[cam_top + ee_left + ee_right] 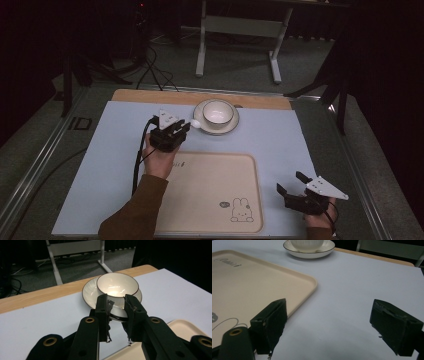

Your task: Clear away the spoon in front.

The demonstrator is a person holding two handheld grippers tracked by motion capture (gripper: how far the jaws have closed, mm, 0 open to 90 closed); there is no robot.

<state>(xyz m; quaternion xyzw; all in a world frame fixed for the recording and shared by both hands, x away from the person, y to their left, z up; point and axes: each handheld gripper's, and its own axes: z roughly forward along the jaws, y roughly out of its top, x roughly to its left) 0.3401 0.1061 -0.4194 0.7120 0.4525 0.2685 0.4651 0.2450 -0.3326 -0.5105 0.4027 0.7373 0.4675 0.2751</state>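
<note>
- The right gripper [289,184] is resting near the front right corner of the tabletop [280,135], its jaws gaping wide over bare surface beside the cream tray [210,195].
- The left gripper [186,126] is hovering beyond the tray's far edge, its jaws drawn narrow, clamping a white spoon [196,123].
- The spoon's bowl is touching the saucer [231,125], which is carrying a white cup [218,112] at the far edge.

My two matt black plastic grippers [184,131] [292,184] carry brass-ringed screw holes, grey three-cornered top plates and trailing black cables [138,155]; my brown sleeve [137,212] is knitted.
</note>
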